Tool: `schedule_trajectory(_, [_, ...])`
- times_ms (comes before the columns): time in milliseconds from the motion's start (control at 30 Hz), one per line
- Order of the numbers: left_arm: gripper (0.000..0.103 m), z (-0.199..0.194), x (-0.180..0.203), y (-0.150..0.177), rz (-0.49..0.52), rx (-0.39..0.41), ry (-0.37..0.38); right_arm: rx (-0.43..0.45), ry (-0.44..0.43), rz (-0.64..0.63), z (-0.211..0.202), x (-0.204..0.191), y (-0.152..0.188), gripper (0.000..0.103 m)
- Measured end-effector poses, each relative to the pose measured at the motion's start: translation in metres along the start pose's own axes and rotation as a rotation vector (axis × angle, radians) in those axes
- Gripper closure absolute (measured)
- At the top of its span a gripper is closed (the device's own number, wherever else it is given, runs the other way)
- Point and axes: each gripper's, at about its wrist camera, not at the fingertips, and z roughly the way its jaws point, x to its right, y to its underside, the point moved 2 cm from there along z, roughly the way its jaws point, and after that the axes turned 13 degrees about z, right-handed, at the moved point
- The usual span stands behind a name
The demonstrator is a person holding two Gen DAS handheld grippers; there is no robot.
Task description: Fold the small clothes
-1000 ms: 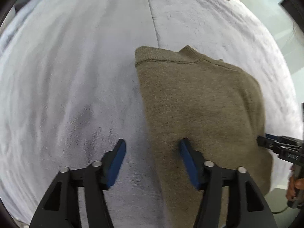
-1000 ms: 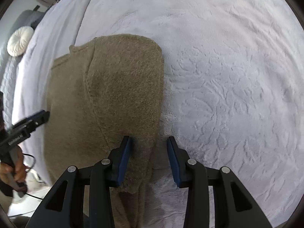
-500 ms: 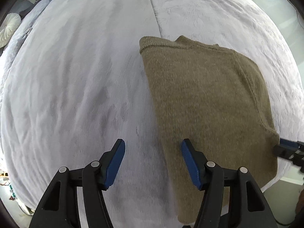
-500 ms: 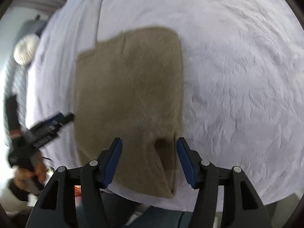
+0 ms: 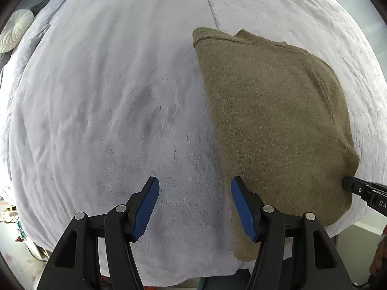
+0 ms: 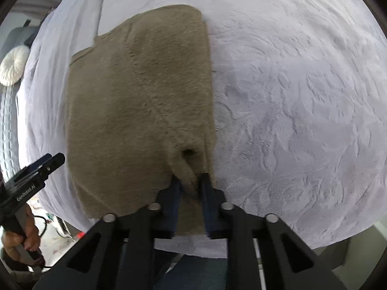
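A brown sweater (image 5: pixel 273 123) lies flat on a bed with a soft pale blanket (image 5: pixel 116 101). In the left view the sweater fills the right half of the picture, with its neck edge near the top middle. In the right view it (image 6: pixel 135 101) fills the left and middle.

The left claw (image 5: pixel 194 207) is released, its two blue fingers (image 5: pixel 147 207) wide apart. It hangs at the bottom middle of its picture, over the sweater's left edge. One finger is over the blanket and the other is over the sweater.

The right claw (image 6: pixel 189 188) is clenched on the sweater. It pinches a bunched bit of the near edge, at the bottom middle of its picture. The cloth puckers up just above the pinch.

A round white pillow (image 6: pixel 13 66) sits at the far left.
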Motion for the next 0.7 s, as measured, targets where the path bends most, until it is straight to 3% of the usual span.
schedule_trajectory(233, [0.038, -0.007, 0.0, 0.009, -0.002, 0.001, 0.0, 0.006, 0.088, -0.029, 0.013, 0.003, 0.009, 0.088])
schedule_trajectory(300, [0.007, -0.008, -0.002, 0.009, -0.006, 0.001, 0.003, -0.011, 0.095, -0.007, 0.022, 0.013, 0.01, 0.088])
schedule_trajectory(500, [0.006, -0.015, -0.005, 0.013, 0.014, 0.006, -0.001, -0.02, 0.042, 0.029, 0.003, 0.023, 0.016, 0.088])
schedule_trajectory(700, [0.006, -0.027, -0.01, 0.008, -0.026, 0.012, 0.012, 0.056, 0.015, 0.01, -0.04, 0.011, 0.009, 0.088])
